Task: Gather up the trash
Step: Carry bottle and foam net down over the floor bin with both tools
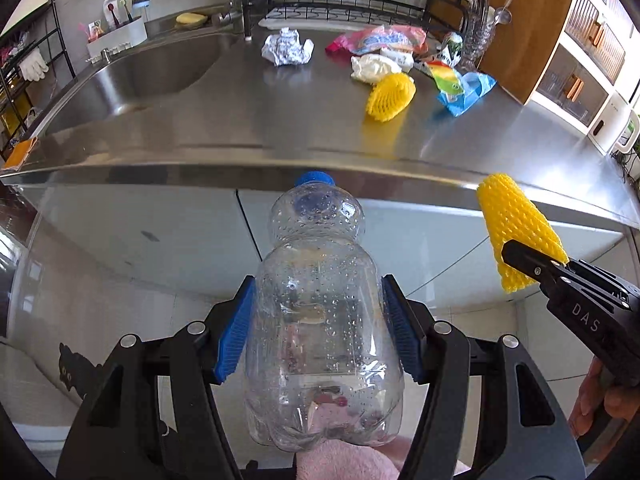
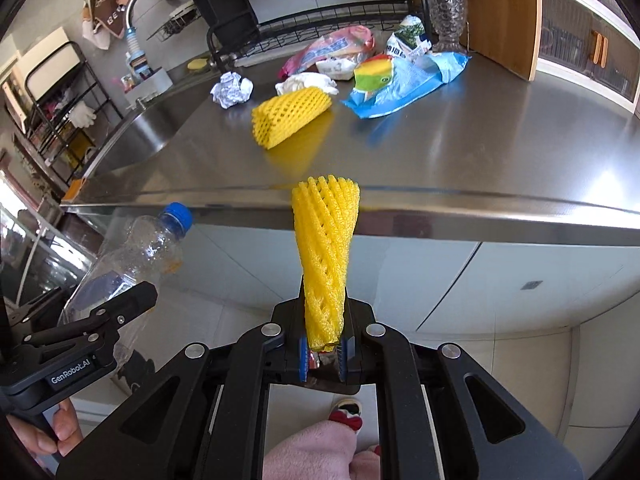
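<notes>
My left gripper [image 1: 318,328] is shut on a clear plastic bottle [image 1: 320,320] with a blue cap, held in front of the counter edge; the bottle also shows in the right wrist view [image 2: 136,256]. My right gripper [image 2: 324,352] is shut on a yellow foam fruit net [image 2: 326,256], also seen at the right in the left wrist view [image 1: 520,232]. On the steel counter [image 1: 280,120] lie a second yellow foam net [image 1: 390,94], a crumpled foil ball [image 1: 286,46], a white wad [image 1: 374,67], a pink wrapper [image 1: 380,38] and a blue wrapper [image 1: 466,90].
A sink [image 1: 140,72] with a faucet is at the counter's left. A dish rack [image 1: 348,10] and a glass utensil holder [image 1: 478,36] stand at the back. A wooden board [image 1: 520,24] leans at the right. Grey cabinet doors [image 1: 160,232] are below the counter.
</notes>
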### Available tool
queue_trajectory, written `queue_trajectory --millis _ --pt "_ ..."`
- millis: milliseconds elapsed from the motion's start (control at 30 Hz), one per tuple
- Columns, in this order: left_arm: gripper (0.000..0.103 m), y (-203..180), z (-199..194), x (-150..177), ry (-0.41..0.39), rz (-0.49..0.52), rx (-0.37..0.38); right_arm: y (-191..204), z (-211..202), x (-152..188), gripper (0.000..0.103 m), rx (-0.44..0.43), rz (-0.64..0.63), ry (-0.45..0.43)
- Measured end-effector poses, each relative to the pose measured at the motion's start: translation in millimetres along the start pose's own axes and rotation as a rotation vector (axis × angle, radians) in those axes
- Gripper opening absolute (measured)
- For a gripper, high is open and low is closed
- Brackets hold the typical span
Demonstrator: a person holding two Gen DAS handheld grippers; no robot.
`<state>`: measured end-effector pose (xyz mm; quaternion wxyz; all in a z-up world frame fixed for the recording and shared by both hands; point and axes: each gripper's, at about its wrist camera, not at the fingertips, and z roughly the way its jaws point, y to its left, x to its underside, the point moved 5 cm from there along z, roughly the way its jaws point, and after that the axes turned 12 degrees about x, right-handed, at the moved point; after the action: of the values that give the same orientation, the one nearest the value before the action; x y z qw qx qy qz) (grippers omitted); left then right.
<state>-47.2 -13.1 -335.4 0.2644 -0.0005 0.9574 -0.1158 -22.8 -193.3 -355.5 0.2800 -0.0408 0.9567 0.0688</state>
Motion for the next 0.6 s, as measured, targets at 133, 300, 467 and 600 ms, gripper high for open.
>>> queue_trajectory --millis 133,300,467,600 --pt "0.059 13 34 27 0.056 -0.018 0.011 3 28 28 0.012 0.002 -0.014 0.066" --pt "0.059 30 82 57 0.128 -0.037 0.019 6 73 55 0.012 0.007 -0.01 0.14" --pt "0.059 40 128 80 0.178 -0.023 0.033 6 123 78 0.012 -0.005 0.04 0.221" --pt "0.059 50 159 93 0.212 -0.014 0.042 10 161 89 0.012 -0.042 0.08 0.282"
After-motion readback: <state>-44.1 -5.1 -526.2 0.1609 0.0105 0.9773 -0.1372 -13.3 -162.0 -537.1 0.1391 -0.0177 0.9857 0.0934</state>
